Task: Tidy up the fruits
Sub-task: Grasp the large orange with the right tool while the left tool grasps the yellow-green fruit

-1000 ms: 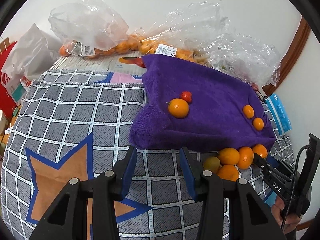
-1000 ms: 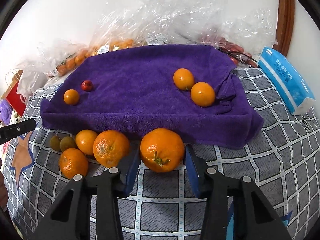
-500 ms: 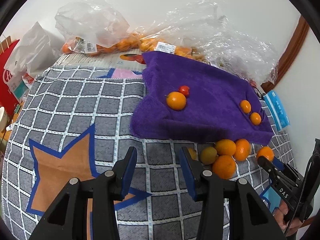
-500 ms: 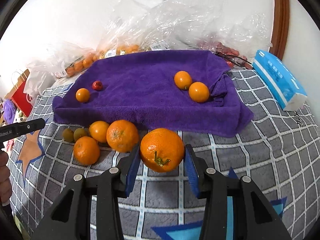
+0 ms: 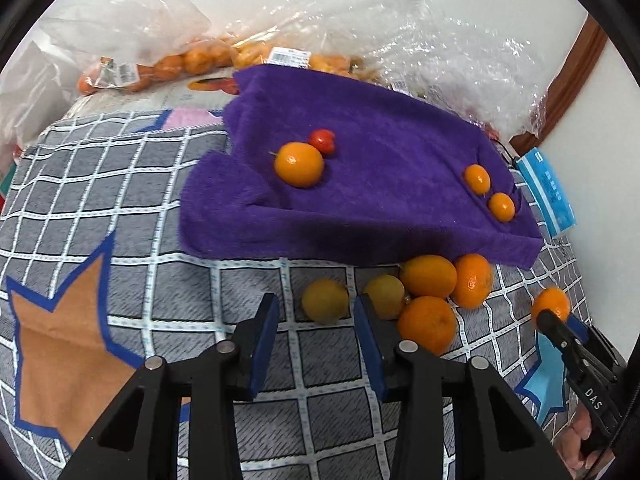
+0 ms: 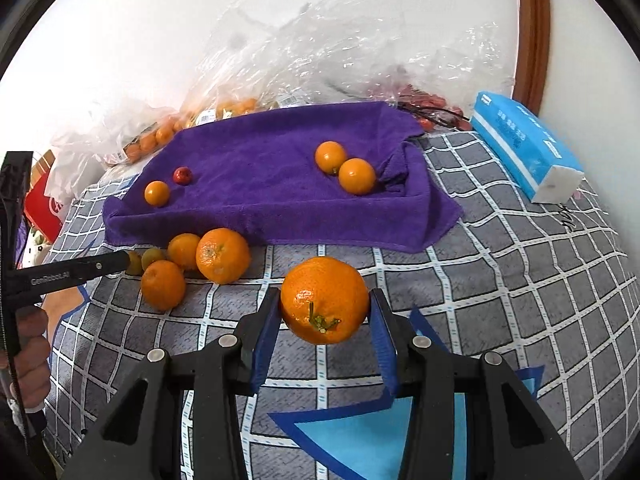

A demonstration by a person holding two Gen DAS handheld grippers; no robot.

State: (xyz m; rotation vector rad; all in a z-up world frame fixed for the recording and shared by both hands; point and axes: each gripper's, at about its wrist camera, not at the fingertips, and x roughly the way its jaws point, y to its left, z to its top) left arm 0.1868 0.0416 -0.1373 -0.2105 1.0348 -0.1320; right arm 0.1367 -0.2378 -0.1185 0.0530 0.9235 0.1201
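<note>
My right gripper (image 6: 325, 322) is shut on a large orange (image 6: 324, 300) and holds it above the checked blanket; it also shows in the left wrist view (image 5: 551, 305). My left gripper (image 5: 316, 320) is open, just short of a small yellow-green fruit (image 5: 325, 300). A purple towel (image 5: 360, 184) carries one orange fruit (image 5: 298, 164), a small red fruit (image 5: 322, 139) and two small oranges (image 5: 477, 178). A cluster of loose oranges (image 5: 428, 276) lies in front of the towel.
Plastic bags of oranges (image 5: 168, 60) lie behind the towel by the wall. A blue tissue pack (image 6: 524, 152) lies at the right. A grey checked blanket (image 6: 520, 280) with star shapes covers the surface.
My right gripper has lifted the large orange and drawn back from the cluster. My left gripper has moved right and closer to the loose fruit in front of the towel.
</note>
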